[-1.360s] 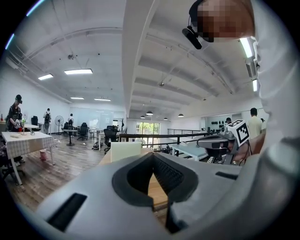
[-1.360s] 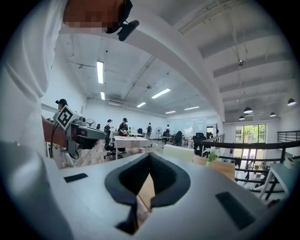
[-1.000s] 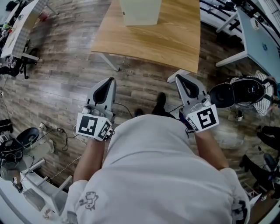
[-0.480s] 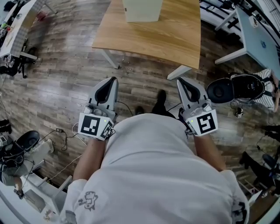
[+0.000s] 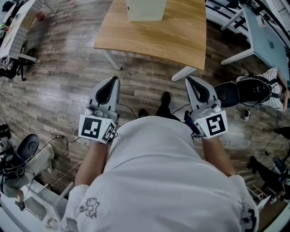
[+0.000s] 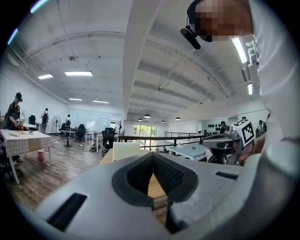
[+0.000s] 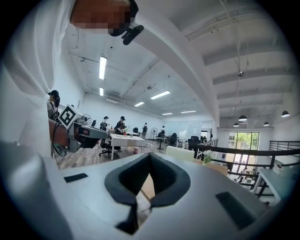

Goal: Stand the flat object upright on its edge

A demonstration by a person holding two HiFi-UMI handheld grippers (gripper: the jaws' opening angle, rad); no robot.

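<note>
Topping woodgrain table (image 5: pixel 172 38): pale rectangular slab (image 5: pixel 145 10).

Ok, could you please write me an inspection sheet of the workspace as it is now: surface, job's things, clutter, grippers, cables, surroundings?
Surface: wooden table, ahead of the person, bare but for one thing.
Job's things: white object at the table's far side; in the left gripper view it rises above the tabletop; nothing touches it.
Clutter: nothing seen on the table.
Grippers: left gripper and right gripper are both shut and empty, held over the floor short of the table.
Cables: loose cables on the floor at left.
Surroundings: black chair and white desk at right; people far off.
</note>
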